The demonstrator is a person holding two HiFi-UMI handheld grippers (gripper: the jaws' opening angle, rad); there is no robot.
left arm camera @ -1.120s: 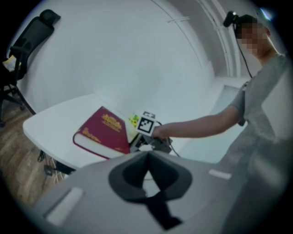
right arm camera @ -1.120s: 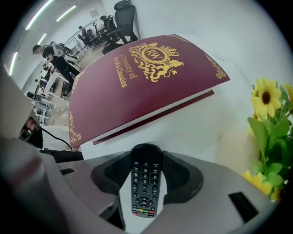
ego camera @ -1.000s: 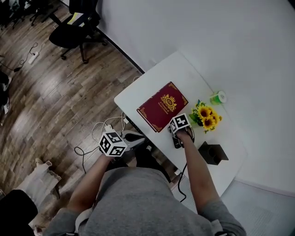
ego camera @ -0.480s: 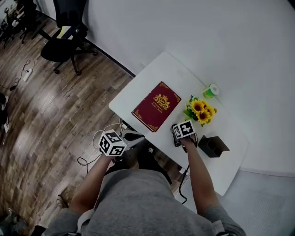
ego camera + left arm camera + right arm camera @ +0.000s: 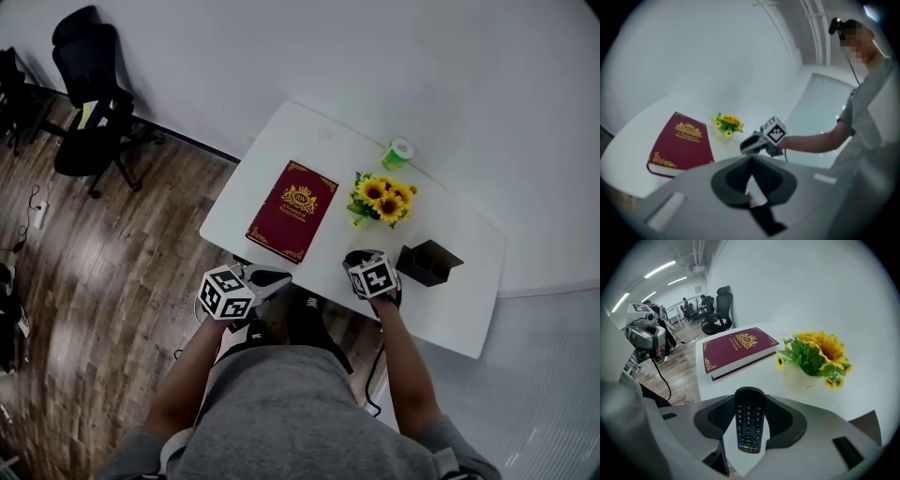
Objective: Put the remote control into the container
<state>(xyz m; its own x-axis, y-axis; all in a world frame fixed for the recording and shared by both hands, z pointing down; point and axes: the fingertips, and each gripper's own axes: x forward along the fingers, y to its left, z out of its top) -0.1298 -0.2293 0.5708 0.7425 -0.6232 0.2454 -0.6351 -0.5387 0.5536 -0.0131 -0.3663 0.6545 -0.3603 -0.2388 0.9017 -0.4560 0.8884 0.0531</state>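
Note:
A black remote control point(image 5: 750, 425) sits lengthwise between the jaws of my right gripper point(image 5: 751, 414), which is shut on it, buttons facing up. In the head view the right gripper point(image 5: 357, 261) hovers over the white table's point(image 5: 441, 314) front part, between the red book point(image 5: 292, 209) and the open black container point(image 5: 428, 262); the container stands just right of it. The remote is mostly hidden under the gripper there. My left gripper point(image 5: 276, 278) is held off the table's front edge, jaws together with nothing in them point(image 5: 751, 178).
A pot of yellow sunflowers point(image 5: 382, 197) stands behind the right gripper, and a green roll point(image 5: 397, 153) lies near the table's far edge. The red book point(image 5: 738, 348) lies left of the flowers point(image 5: 815, 355). A black office chair point(image 5: 89, 98) stands on the wooden floor, far left.
My right gripper has moved right, away from the book's corner and nearer the container, with the remote in it. The left gripper has stayed beside the table's edge.

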